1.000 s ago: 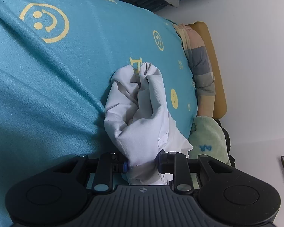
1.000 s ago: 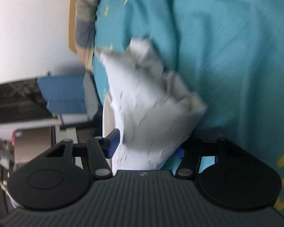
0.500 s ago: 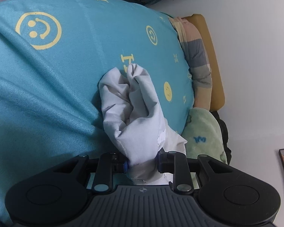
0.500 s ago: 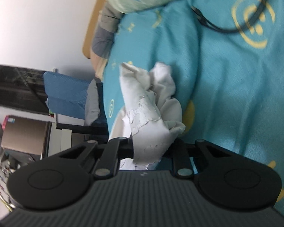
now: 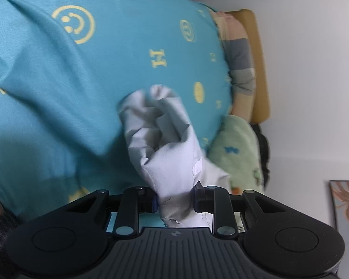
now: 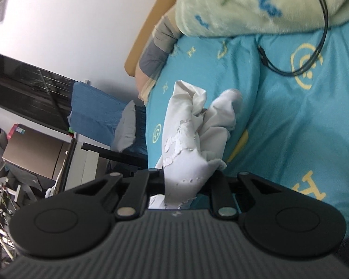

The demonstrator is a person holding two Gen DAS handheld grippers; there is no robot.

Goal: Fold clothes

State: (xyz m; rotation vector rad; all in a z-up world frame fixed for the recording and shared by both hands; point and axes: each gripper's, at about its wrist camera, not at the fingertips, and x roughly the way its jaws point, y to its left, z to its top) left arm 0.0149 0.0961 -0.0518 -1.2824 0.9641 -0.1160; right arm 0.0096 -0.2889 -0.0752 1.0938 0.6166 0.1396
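Note:
A crumpled white garment (image 5: 165,139) hangs bunched above a teal bedsheet (image 5: 58,81) printed with yellow smileys and letters. My left gripper (image 5: 175,201) is shut on one bunch of it, the cloth squeezed between both pads. In the right wrist view the same white garment (image 6: 188,139), with a cracked print on it, rises from my right gripper (image 6: 188,181). That gripper is shut on the cloth, and its jaws press in on the fabric. The garment's lower part hangs loose over the teal bedsheet (image 6: 302,127).
A pale green plush blanket (image 5: 237,151) (image 6: 256,2) lies at the bed's edge beside a striped pillow (image 5: 239,55) and a tan headboard (image 5: 258,69). A black cable (image 6: 290,69) loops on the sheet. A blue chair (image 6: 93,107), boxes and shelving stand left of the bed.
The right gripper closed on the white garment and lifted it while rolling. The left gripper also rose with its bunch, so the bed looks farther below.

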